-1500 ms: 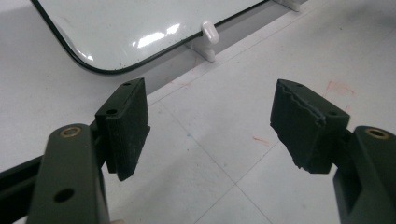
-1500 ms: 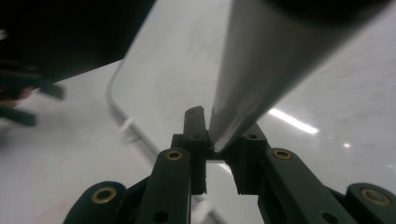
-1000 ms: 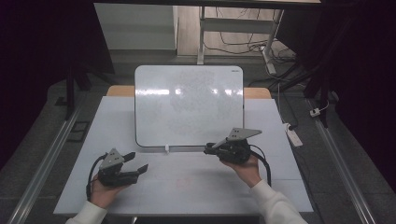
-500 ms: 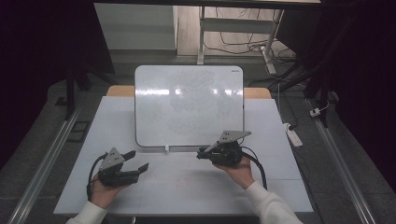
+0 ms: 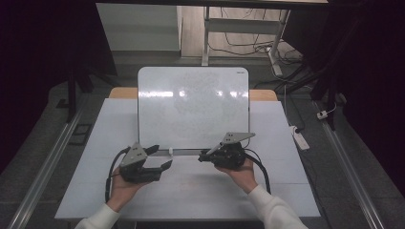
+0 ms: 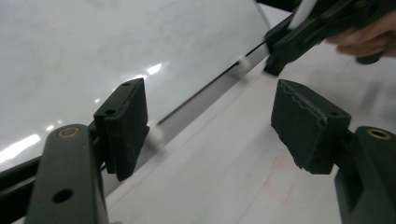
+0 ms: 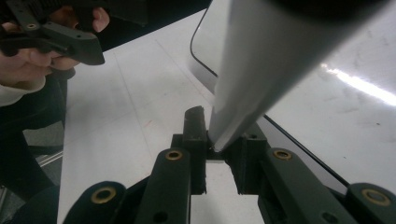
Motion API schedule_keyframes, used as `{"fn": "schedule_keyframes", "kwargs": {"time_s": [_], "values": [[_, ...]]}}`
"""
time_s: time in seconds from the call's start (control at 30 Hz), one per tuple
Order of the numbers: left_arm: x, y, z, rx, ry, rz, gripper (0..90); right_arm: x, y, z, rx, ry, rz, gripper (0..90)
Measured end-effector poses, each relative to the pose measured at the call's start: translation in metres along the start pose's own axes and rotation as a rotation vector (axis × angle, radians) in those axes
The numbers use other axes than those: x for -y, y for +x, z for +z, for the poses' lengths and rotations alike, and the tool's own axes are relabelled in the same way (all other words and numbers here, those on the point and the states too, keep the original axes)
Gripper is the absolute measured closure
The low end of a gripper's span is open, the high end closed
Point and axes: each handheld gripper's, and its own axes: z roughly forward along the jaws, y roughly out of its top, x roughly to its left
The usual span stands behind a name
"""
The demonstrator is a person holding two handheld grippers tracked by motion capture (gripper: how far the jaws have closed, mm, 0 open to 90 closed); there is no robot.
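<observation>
White glossy whiteboard (image 5: 193, 107) set at the middle of the counter's (image 5: 286, 191) far edge, near rim facing both hands, left gripper (image 5: 162, 156) fingers (image 6: 123, 126) wide apart and empty, seemingly to take it, right gripper (image 5: 204, 156) fingers pressed together beside it, any hold unclear.

Black claws (image 5: 157, 157), glossy white whiteboard (image 5: 193, 107), pale grey table (image 5: 200, 191).

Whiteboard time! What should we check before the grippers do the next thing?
1. Right gripper shut tight on the pale stick: ok.
2. Left gripper open with nothing between its jaws: ok.
3. The two grippers apart, not bumping: ok.
4. Whiteboard wiped clean: not ok, faint smudges show.
5. Whether the pale stick is a pen: cannot tell.
6. Table in front of the whiteboard free of loose things: ok.
</observation>
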Motion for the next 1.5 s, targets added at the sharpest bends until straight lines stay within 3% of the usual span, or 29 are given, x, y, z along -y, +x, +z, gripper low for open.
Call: {"fn": "schedule_keyframes", "kwargs": {"time_s": [0.17, 0.37, 0.63, 0.87, 0.9, 0.97, 1.13, 1.43, 1.5], "values": [[-0.02, -0.014, 0.021, 0.06, -0.006, 0.048, 29.3, 0.0, 0.002, 0.005, -0.015, 0.011, 0.009, 77.2], [-0.039, -0.025, 0.045, 0.1, -0.002, 0.086, 33.9, 0.002, 0.003, 0.009, -0.026, 0.023, 0.015, 77.2], [-0.054, -0.033, 0.068, 0.166, -0.022, 0.102, 46.6, 0.004, 0.004, 0.014, -0.042, 0.037, 0.031, 77.1], [-0.058, -0.035, 0.079, 0.219, -0.029, 0.1, 62.5, 0.004, 0.005, 0.016, -0.051, 0.04, 0.038, 77.1], [-0.058, -0.036, 0.08, 0.224, -0.026, 0.105, 69.0, 0.004, 0.006, 0.016, -0.053, 0.04, 0.037, 77.1], [-0.057, -0.036, 0.081, 0.227, -0.026, 0.115, 75.9, 0.004, 0.006, 0.016, -0.053, 0.04, 0.04, 77.1], [-0.057, -0.034, 0.081, 0.214, -0.023, 0.127, 80.4, 0.005, 0.005, 0.017, -0.062, 0.05, 0.051, 77.0], [-0.056, -0.03, 0.077, 0.201, -0.03, 0.128, 81.7, 0.004, 0.006, 0.017, -0.076, 0.049, 0.057, 76.1], [-0.057, -0.029, 0.073, 0.172, -0.036, 0.133, 81.7, 0.004, 0.007, 0.017, -0.081, 0.039, 0.049, 71.4]]}}
